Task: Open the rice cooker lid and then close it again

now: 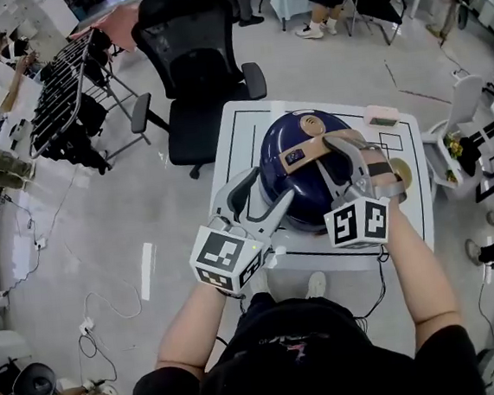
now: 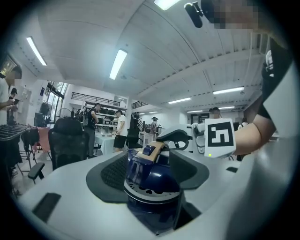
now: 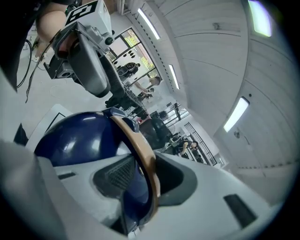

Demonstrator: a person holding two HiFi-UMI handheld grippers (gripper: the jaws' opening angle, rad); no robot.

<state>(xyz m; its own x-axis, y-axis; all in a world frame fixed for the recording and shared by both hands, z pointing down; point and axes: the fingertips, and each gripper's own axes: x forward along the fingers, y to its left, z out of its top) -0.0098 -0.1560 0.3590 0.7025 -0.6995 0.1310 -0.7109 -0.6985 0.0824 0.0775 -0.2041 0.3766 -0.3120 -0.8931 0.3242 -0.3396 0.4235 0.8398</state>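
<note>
A dark blue rice cooker (image 1: pixel 302 178) stands with its lid down on a small white table (image 1: pixel 248 123). A tan handle (image 1: pixel 305 154) arches over the lid. My right gripper (image 1: pixel 344 141) reaches over the top from the near right. Its jaws stand apart with the tan handle (image 3: pixel 143 157) running between the pads, and blue shows between the band and one pad. My left gripper (image 1: pixel 270 186) sits at the cooker's near left side, jaws wide. In the left gripper view the rice cooker (image 2: pixel 150 180) fills the space between them, no pad clearly pressing it.
A black office chair (image 1: pixel 199 58) stands just behind the table. A small pink object (image 1: pixel 383 117) and a round gold disc (image 1: pixel 401 171) lie on the table's right side. A black rack (image 1: pixel 63 88) stands far left, and cables trail on the floor (image 1: pixel 101 310).
</note>
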